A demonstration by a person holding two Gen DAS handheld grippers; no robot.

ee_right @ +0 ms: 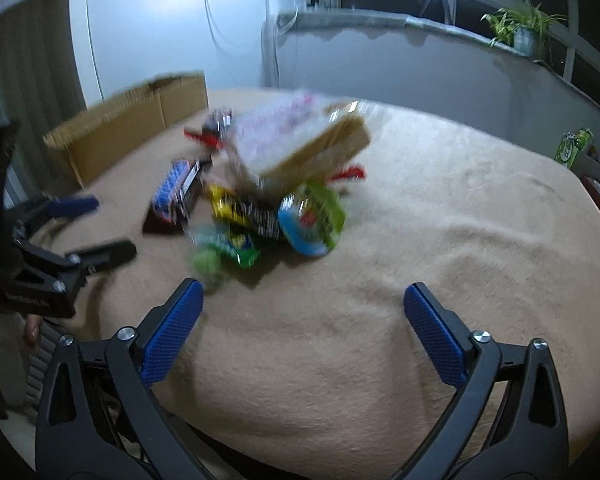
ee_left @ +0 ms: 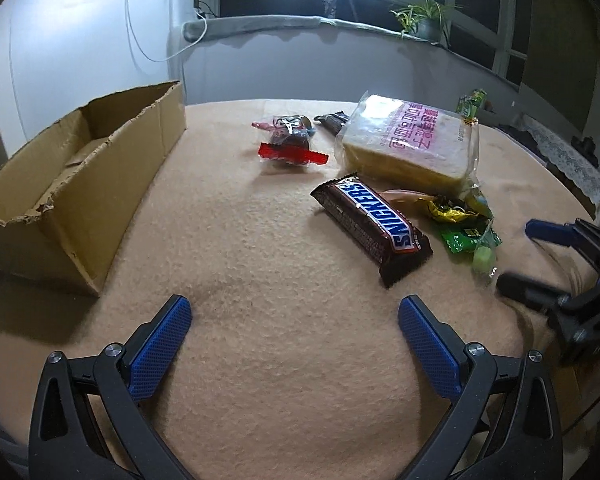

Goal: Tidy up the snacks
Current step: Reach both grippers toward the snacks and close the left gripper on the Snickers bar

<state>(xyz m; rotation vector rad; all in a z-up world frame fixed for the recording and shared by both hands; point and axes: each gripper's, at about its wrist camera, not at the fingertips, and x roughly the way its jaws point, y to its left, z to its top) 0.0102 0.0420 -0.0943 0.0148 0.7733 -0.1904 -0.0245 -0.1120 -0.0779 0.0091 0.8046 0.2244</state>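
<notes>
Ahead of the left gripper (ee_left: 295,312), whose blue-padded jaws stand spread wide and empty over a fuzzy beige cloth (ee_left: 260,360), the snacks lie in a loose group to the front right. The left wrist view is sharp and shows what the right one blurs: a brown chocolate bar (ee_left: 370,226) nearest the jaws, a clear-wrapped block of sliced bread (ee_left: 410,142) beyond it, a crumpled green and yellow packet (ee_left: 466,224) beside the bar, and a small clear bag with a red strip (ee_left: 290,144) farther out. The right wrist view alone shows a round blue and green packet (ee_right: 312,220) at the near edge of the pile and a green carton (ee_right: 574,146) well apart, far right of the right gripper (ee_right: 304,308). That gripper's jaws are likewise spread and hold nothing. A cardboard box (ee_left: 80,184) with torn, ragged edges sits to the front left of the left gripper; the part of its inside that shows is bare. Each gripper appears at the edge of the other's view, jaws apart. A potted plant (ee_left: 424,20) stands on the far ledge.
</notes>
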